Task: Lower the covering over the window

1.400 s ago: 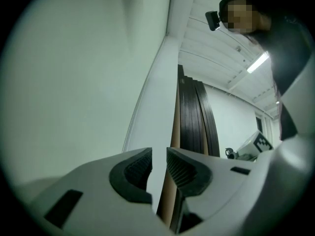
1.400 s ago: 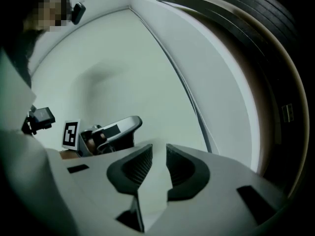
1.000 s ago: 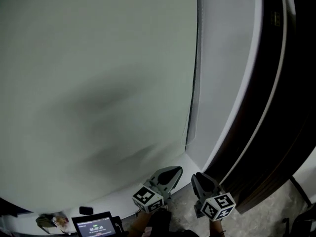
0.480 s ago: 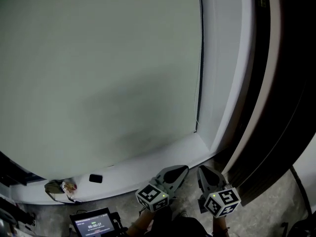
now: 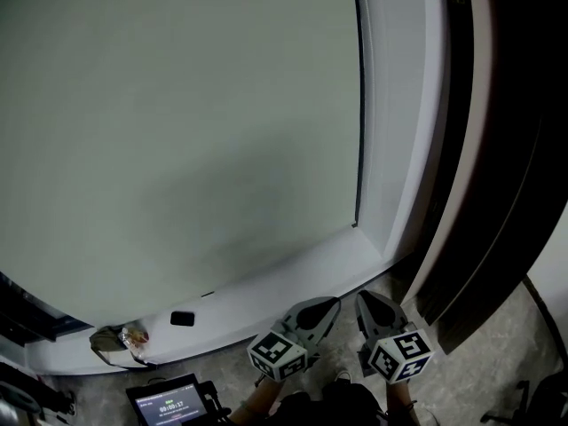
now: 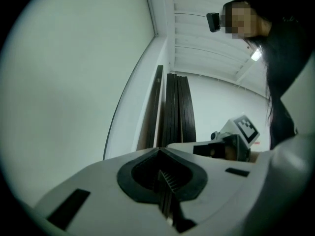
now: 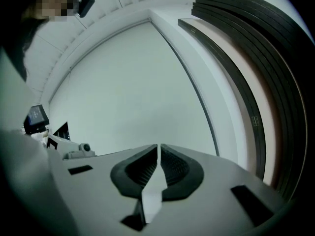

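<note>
Window covering down to the sill; both grippers just below the sill.
The pale covering (image 5: 177, 131) hangs over the whole window, its bottom edge meeting the white sill (image 5: 293, 269). Left gripper (image 5: 330, 304) sits just below the sill, jaws pressed together, empty. Right gripper (image 5: 362, 298) is beside it, jaws just closing to a thin slit, nothing between. A small dark object (image 5: 182, 319) lies on the sill.

The blind (image 5: 177, 131) looks like smooth, matt, pale cloth. The sill (image 5: 302, 269) is smooth and white; the floor (image 5: 497, 371) is mottled grey, like stone.
</note>
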